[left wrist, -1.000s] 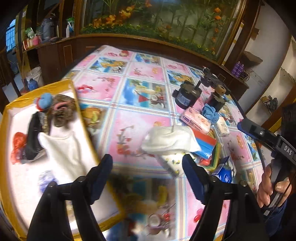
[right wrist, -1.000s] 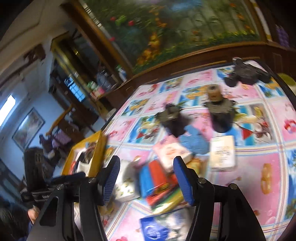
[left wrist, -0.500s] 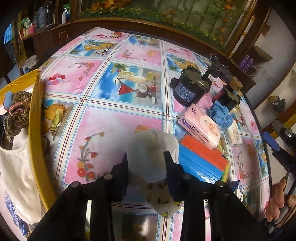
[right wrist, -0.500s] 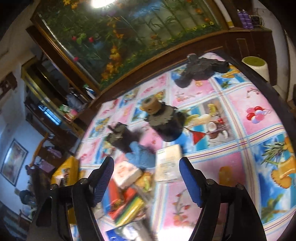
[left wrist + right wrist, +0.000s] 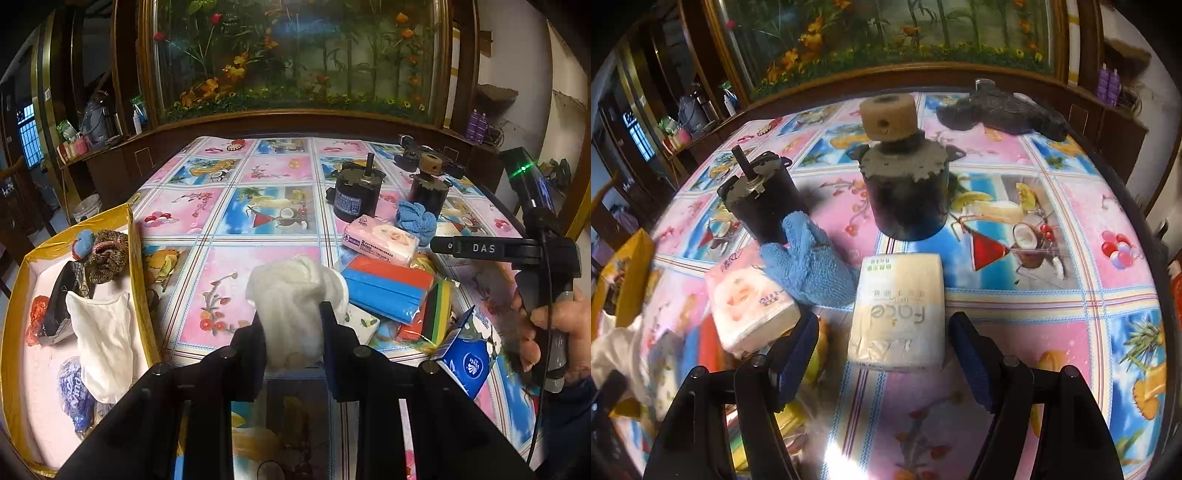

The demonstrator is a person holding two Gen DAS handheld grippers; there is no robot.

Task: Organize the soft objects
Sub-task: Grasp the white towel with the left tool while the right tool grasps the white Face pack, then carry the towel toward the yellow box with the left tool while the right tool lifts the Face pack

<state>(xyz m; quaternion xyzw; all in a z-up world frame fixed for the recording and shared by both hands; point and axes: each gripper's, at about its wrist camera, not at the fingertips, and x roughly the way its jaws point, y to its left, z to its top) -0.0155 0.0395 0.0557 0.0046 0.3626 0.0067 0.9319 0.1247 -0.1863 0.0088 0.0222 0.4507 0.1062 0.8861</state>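
Note:
My left gripper is shut on a white cloth and holds it above the patterned table. A gold-rimmed box at the left holds a white cloth, scrunchies and other soft items. My right gripper is open, its fingers on either side of a cream tissue pack lying on the table. A blue knitted cloth and a pink tissue pack lie just left of it; both also show in the left wrist view, the blue cloth and the pink pack.
Two black motors stand behind the tissue packs, with a dark metal part farther back. Blue and orange sponges and a blue tissue pack lie right of the white cloth. Dark wooden cabinets ring the table.
My left gripper closed on the white cloth and lifted it. My right gripper swung right and came down around the cream tissue pack, still open.

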